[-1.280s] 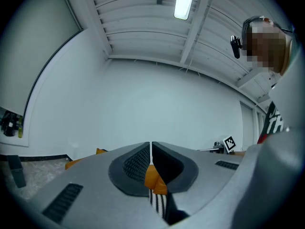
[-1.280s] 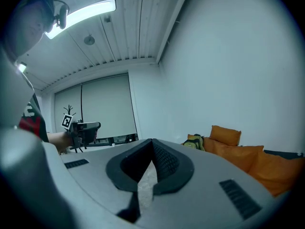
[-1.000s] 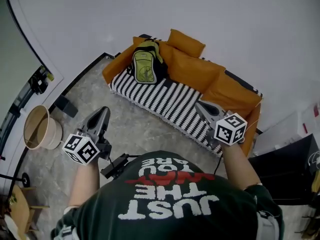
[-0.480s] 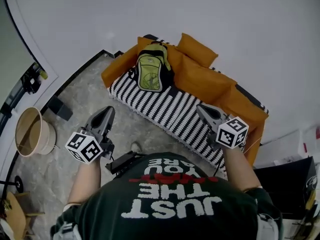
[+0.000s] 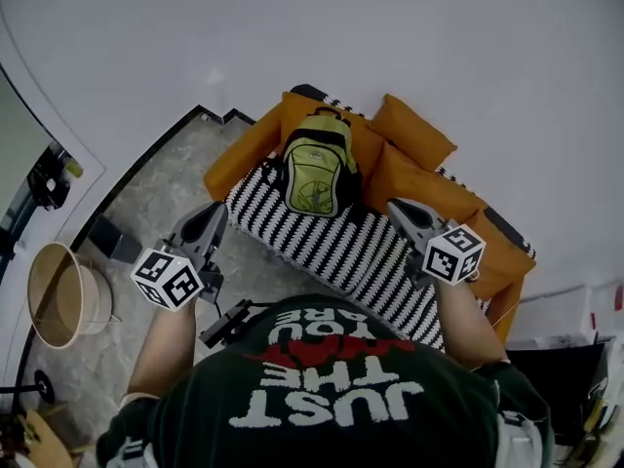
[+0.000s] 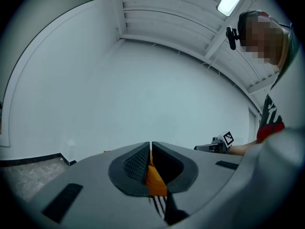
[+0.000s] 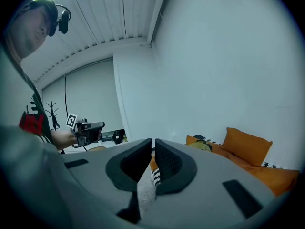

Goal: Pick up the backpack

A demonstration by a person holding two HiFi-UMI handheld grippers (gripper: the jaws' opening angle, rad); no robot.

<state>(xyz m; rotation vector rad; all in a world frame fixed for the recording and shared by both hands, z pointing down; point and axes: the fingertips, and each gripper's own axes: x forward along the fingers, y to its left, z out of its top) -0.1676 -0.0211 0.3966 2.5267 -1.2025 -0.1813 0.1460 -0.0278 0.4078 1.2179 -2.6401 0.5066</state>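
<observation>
A green and black backpack (image 5: 319, 169) stands upright on the striped seat of an orange sofa (image 5: 331, 237), leaning on its back cushions. In the right gripper view only the backpack's top (image 7: 200, 145) shows past the jaws. My left gripper (image 5: 210, 220) hangs over the floor just short of the sofa's front edge, left of the backpack. My right gripper (image 5: 400, 208) is over the seat to the backpack's right. Neither touches it. The left gripper (image 6: 150, 146) and the right gripper (image 7: 153, 142) are both shut with nothing between the jaws.
A round wooden tub (image 5: 60, 295) stands on the stone floor at the left, with a small dark box (image 5: 105, 238) near it. An orange cushion (image 5: 414, 139) lies behind the backpack. Black furniture (image 5: 556, 378) sits right of the sofa. A white wall runs behind.
The person has walked toward the sofa, carrying both grippers forward. The backpack now sits closer and more central in the head view. Both grippers stayed shut.
</observation>
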